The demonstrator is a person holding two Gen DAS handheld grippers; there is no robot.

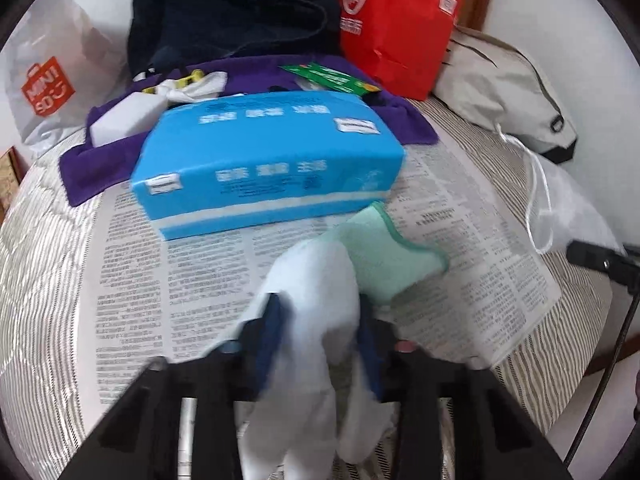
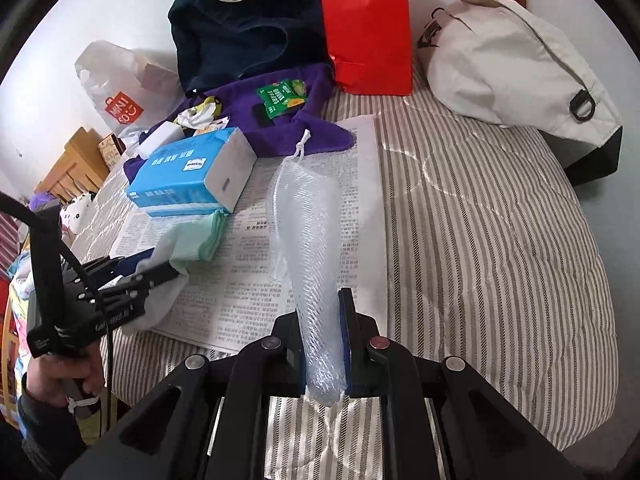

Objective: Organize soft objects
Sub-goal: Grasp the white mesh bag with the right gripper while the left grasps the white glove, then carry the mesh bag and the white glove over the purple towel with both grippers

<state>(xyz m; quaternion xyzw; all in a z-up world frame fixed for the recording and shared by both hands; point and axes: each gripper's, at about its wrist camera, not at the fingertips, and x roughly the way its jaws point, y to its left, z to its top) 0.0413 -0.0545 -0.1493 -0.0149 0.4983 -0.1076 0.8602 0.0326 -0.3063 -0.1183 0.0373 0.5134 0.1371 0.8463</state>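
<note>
So we've got both claws busy here. Our left gripper (image 1: 316, 320) is clamped down on a white sock (image 1: 316, 280), its blue pads squeezing the fabric from both sides. The sock has a mint-green cuff (image 1: 394, 254) that lies on the newspaper (image 1: 208, 280), just touching the front edge of the blue tissue pack (image 1: 264, 164).

Our right gripper (image 2: 322, 344) is pinched nearly closed on a white mesh pouch (image 2: 306, 220), which stretches away from the pads over the newspaper, with its drawstring knot (image 2: 303, 142) at the far end by the purple cloth (image 2: 280, 136).

The tissue pack sits half on the newspaper, half on that purple cloth. On the cloth there's also a green snack packet (image 2: 280, 98), a white block (image 2: 162, 138) and some crumpled white stuff.

Further back: a dark navy bag (image 2: 240, 36), a red paper bag (image 2: 368, 32), a white plastic shopping bag (image 2: 120, 92) and a beige bag (image 2: 516, 68), all on the striped bedcover (image 2: 500, 240).
</note>
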